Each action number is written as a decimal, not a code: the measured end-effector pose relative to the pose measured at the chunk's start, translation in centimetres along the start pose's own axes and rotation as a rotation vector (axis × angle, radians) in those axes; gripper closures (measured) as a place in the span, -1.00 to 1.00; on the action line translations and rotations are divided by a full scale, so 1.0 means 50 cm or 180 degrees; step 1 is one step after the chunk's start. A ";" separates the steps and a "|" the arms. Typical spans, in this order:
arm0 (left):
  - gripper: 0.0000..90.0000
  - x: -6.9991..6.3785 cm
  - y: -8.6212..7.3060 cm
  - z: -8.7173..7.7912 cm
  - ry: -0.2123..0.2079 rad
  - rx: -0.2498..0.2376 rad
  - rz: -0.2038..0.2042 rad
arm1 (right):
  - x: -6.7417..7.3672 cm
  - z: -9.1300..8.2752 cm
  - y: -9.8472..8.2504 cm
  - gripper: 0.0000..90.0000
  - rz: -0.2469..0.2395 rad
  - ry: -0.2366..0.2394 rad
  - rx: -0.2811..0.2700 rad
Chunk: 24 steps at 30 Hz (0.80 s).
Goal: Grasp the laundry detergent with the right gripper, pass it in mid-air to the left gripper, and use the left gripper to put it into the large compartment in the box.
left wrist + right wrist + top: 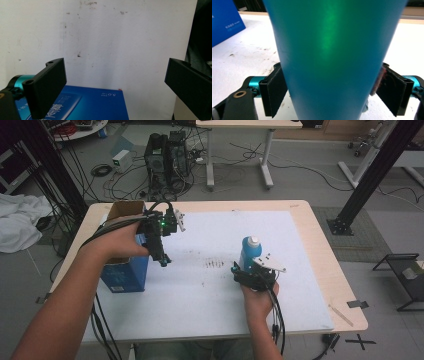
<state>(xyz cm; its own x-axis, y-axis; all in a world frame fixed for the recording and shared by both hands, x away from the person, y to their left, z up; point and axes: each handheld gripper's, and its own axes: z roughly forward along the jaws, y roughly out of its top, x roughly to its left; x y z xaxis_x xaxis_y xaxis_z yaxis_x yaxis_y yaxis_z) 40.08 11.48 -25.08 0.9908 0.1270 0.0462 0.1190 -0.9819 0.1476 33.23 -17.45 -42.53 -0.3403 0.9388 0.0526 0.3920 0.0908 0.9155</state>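
White-matted table [210, 290]: blue bottle [250, 251] upright at 3 o'clock, pinched by right gripper [248, 272] for lifting; left gripper [163, 256] gaping wide, empty, over blue box [125, 272] at 9 o'clock.

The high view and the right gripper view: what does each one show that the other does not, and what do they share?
High view alone: the whole wooden table, the bottle's white cap, the left claw above the open top of the blue box, both forearms, the computer on the floor.

Right gripper view alone: the right claw with both pads against the bottle's sides.

Both: the blue bottle, the blue box, the stained white mat.
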 end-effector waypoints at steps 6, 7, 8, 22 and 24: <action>-0.92 0.003 0.005 0.004 -0.0011 0.0035 0.0011 | 0.004 0.005 -0.001 -0.50 0.0048 -0.0077 0.0013; -0.92 0.003 0.005 0.004 -0.0011 0.0035 0.0011 | 0.001 0.006 -0.001 -0.50 -0.0002 -0.0085 -0.0009; -0.92 0.004 0.006 0.004 -0.0020 0.0058 0.0034 | 0.002 0.007 0.000 -0.50 0.0003 -0.0110 -0.0020; -0.92 0.004 0.010 0.008 -0.0003 0.0047 0.0016 | 0.013 0.004 -0.002 -0.28 0.0112 -0.0202 -0.0020; -0.92 0.005 0.010 0.008 -0.0012 0.0047 0.0017 | 0.011 0.006 -0.002 -0.28 0.0038 -0.0236 -0.0065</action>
<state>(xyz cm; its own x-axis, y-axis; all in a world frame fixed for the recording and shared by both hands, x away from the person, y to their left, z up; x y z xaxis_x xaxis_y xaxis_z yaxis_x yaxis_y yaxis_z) 40.39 10.97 -25.41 0.9917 0.1212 0.0431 0.1145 -0.9845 0.1326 33.26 -16.85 -42.69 -0.2712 0.9619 0.0344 0.3778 0.0735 0.9230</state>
